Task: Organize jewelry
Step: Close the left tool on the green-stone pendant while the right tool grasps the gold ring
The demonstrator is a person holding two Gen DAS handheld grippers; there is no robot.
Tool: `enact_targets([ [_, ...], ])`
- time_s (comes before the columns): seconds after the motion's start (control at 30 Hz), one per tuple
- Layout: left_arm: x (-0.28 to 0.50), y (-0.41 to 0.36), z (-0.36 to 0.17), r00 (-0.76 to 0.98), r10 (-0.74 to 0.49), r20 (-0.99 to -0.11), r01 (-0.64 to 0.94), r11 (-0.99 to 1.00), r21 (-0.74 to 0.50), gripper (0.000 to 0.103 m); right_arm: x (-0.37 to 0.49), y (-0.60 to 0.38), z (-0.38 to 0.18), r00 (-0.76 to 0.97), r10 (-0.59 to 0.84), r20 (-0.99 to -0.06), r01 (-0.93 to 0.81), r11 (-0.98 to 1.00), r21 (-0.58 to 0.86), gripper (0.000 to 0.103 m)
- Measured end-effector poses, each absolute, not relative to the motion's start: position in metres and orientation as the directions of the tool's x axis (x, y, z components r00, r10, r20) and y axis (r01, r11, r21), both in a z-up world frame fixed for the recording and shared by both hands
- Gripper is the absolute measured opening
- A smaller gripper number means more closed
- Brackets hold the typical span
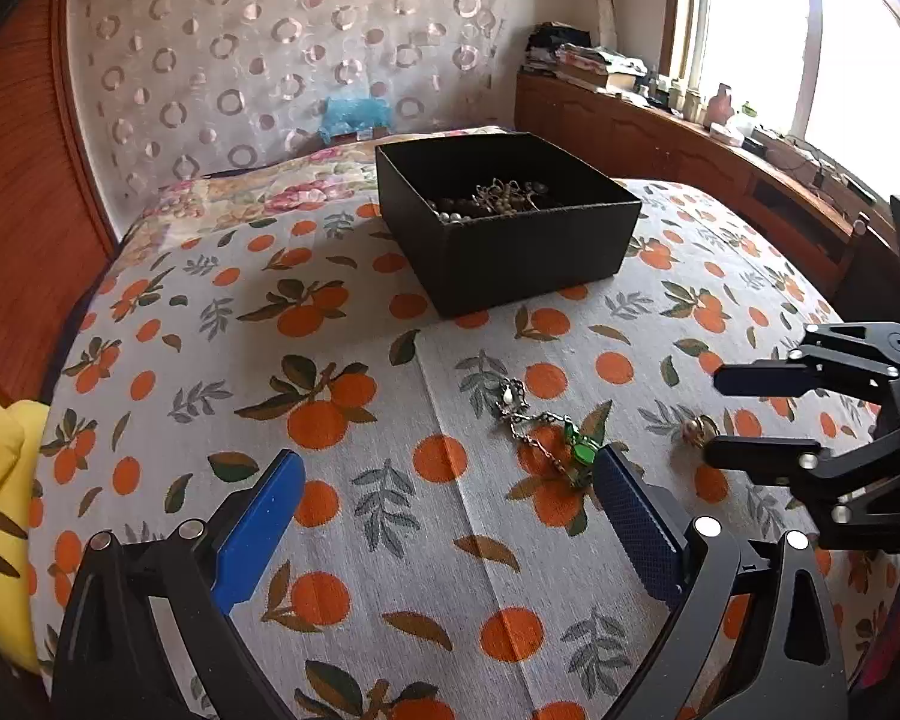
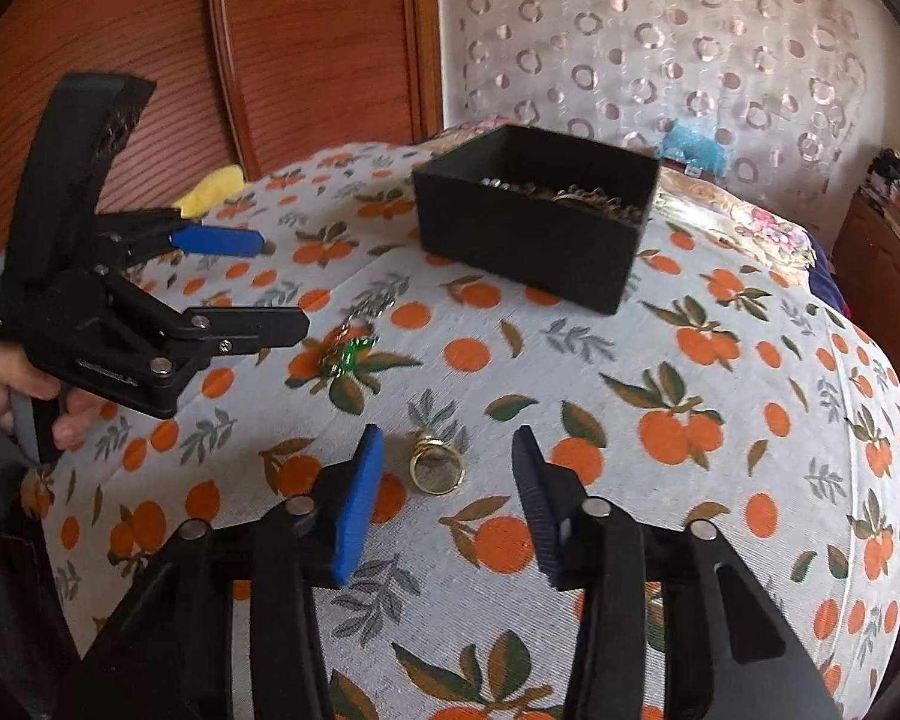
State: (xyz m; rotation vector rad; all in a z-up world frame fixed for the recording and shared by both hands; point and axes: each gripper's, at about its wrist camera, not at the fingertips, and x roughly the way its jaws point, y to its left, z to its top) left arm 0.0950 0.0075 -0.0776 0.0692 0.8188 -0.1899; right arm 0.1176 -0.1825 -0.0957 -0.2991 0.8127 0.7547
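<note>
A black open box (image 1: pixel 528 240) holding several jewelry pieces stands on the orange-print bedspread (image 1: pixel 342 516); it also shows in the right wrist view (image 2: pixel 528 240). A chain with a green pendant (image 1: pixel 555 441) lies on the cloth just ahead of my left gripper (image 1: pixel 450 468), which is open and empty. The chain also shows in the right wrist view (image 2: pixel 351 342). A gold ring (image 2: pixel 437 463) lies between the fingers of my right gripper (image 2: pixel 447 444), which is open around it. The ring (image 1: pixel 699 429) and right gripper (image 1: pixel 714 414) show in the left wrist view; the left gripper (image 2: pixel 282 288) shows in the right.
A yellow cloth (image 1: pixel 0 516) lies at the bed's left edge. A wooden wardrobe (image 2: pixel 222 60) and a patterned curtain (image 1: pixel 282 48) stand behind the bed. A wooden sill (image 1: pixel 720 144) with clutter runs under the window at the right.
</note>
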Motion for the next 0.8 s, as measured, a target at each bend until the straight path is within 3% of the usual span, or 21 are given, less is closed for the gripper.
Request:
enact_targets([
  [0.17, 0.091, 0.005, -0.075, 0.663, -0.191, -0.724, 0.226, 0.973, -0.049, 0.092, 0.116, -0.177, -0.099, 0.458, 0.450, -0.767, -0.713, 0.701, -0.014, 0.022],
  [0.3, 0.091, -0.004, -0.076, 0.642, -0.226, -0.732, 0.255, 0.964, -0.074, 0.072, 0.116, -0.182, -0.099, 0.464, 0.446, -0.765, -0.706, 0.708, -0.015, 0.022],
  [0.37, 0.092, -0.009, -0.077, 0.636, -0.232, -0.736, 0.263, 0.962, -0.075, 0.069, 0.116, -0.186, -0.098, 0.469, 0.450, -0.760, -0.699, 0.715, -0.009, 0.022],
  [0.6, 0.092, -0.031, -0.077, 0.624, -0.239, -0.744, 0.299, 0.953, -0.055, 0.042, 0.113, -0.195, -0.093, 0.493, 0.451, -0.744, -0.686, 0.728, -0.013, 0.022],
  [0.8, 0.101, -0.045, -0.085, 0.603, -0.180, -0.777, 0.296, 0.955, 0.009, 0.036, 0.112, -0.197, -0.092, 0.494, 0.453, -0.742, -0.684, 0.729, -0.010, 0.022],
])
